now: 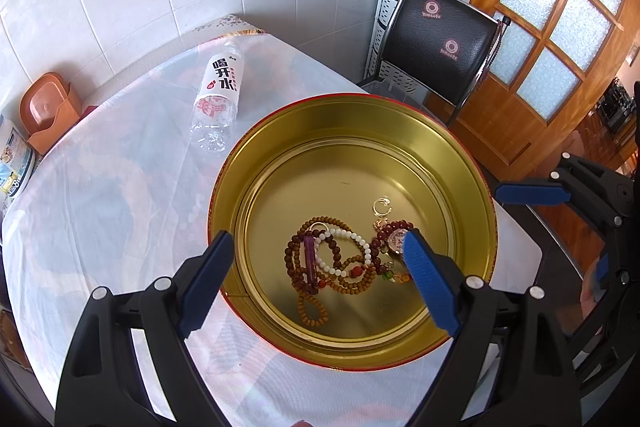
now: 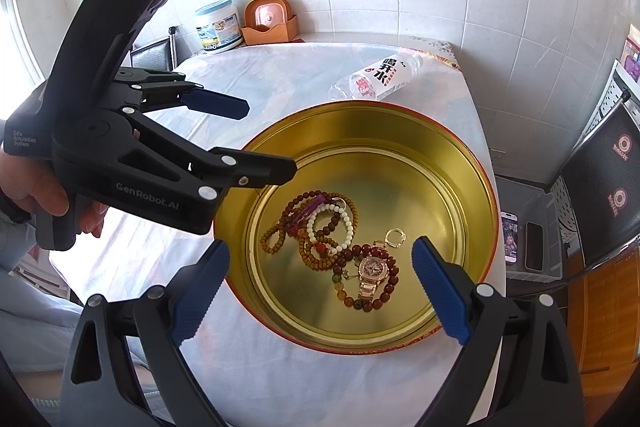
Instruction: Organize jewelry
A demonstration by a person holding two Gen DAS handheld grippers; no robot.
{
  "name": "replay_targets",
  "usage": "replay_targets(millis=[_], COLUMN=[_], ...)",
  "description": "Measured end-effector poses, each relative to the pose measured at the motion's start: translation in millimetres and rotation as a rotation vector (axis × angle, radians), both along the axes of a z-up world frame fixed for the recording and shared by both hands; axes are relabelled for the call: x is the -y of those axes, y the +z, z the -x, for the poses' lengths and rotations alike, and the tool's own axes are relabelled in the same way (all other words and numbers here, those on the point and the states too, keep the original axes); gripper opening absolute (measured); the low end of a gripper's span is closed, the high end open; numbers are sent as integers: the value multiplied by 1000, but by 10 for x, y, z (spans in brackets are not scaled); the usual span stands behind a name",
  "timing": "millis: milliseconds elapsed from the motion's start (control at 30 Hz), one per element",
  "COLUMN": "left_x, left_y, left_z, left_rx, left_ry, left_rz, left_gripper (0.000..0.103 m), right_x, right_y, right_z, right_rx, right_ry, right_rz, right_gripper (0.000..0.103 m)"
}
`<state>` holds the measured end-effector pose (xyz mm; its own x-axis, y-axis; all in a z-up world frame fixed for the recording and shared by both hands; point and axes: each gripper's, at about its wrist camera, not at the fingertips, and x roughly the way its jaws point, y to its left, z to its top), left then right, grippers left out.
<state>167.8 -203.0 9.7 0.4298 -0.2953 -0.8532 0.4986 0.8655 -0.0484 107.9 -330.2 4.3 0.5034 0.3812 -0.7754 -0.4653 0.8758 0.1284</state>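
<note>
Inside the round gold tin (image 2: 476, 187) we see all the jewelry heaped on its floor: a white bead bracelet (image 2: 347, 223) lying over brown wooden bead strands (image 2: 280, 227), a purple pendant (image 2: 307, 211) on the wall side of that heap, and a rose-gold watch (image 2: 373, 269) ringed by a dark red bead bracelet (image 2: 390, 289) nearer the tin's front rim. A small metal ring (image 2: 395, 237) lies just beside the watch, toward the tin's middle.

Our left gripper (image 1: 318, 251) hovers above the tin with its blue fingers spread wide and nothing between them; one finger sits outside the rim, the other over the red beads. Our right gripper (image 2: 320, 267) is likewise spread and empty (one finger outside the tin's rim, one over its floor).

Beyond the tin, a plastic water bottle (image 1: 218, 87) lies on its side on the white tablecloth (image 1: 100, 207). A black chair (image 1: 440, 39) stands past the tin's far edge.
</note>
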Motion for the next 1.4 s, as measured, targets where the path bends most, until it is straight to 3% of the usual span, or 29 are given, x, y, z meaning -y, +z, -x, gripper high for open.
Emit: replay_targets(millis=[233,467,600,933,1267,1400], left_x=[-11,-39,2,-24,8,-15], left_y=[12,88,79,77,59,77], left_z=[14,61,74,75,84,142], left_rx=[-1,50,56,17,17,23], left_ry=[-1,28,34,29,30,-2], left_rz=[7,17,-24,39,32,84], left_gripper=[84,84,84,85,86,86], right_x=[-3,-4,-15,-14,-12,-14], right_y=[-1,-6,-9,-12,-24,-25], right_z=[3,22,37,42,39,38], right_rx=[0,-1,1,0,-5,-4], right_ry=[0,2,4,5,4,6], right_rz=[0,0,1,-1,-1,0], right_gripper=[93,93,93,93,93,93])
